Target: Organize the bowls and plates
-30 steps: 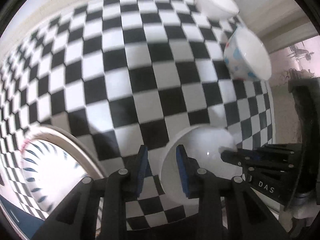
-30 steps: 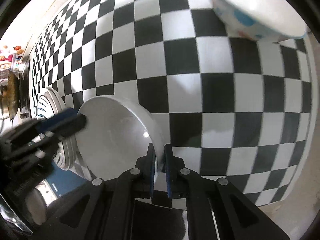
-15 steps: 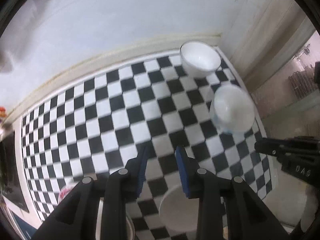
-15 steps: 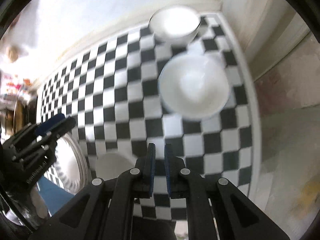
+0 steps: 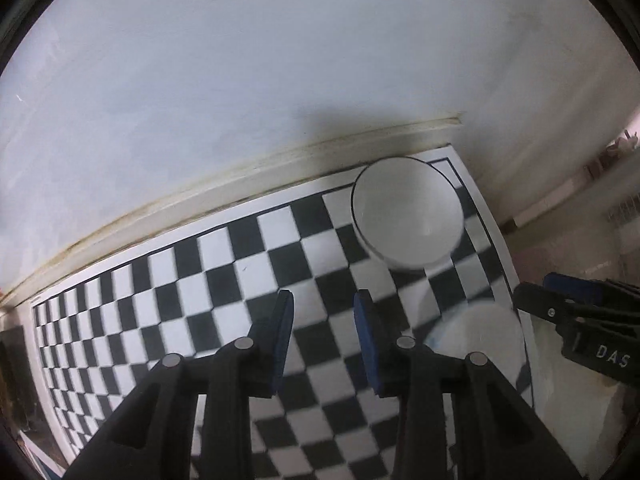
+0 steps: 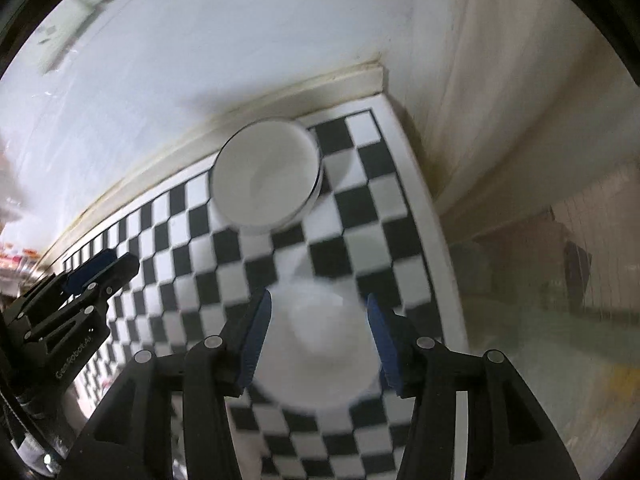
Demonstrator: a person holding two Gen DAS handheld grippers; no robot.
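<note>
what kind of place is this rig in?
Probably a home kitchen or dining corner, though that's a guess. A black-and-white checkered tablecloth runs up to a plain white wall with a stained trim strip, and white bowls sit on it. No appliances are clearly visible.

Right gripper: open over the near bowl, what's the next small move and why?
Probably lower the right gripper so one finger goes inside the near bowl and one outside its rim, then close. Its jaws stand wide open with the blurred bowl beneath them, nothing gripped. The far bowl sits by the wall on the checkered mat, a likely stacking spot. The left gripper is open too, over bare mat.
</note>
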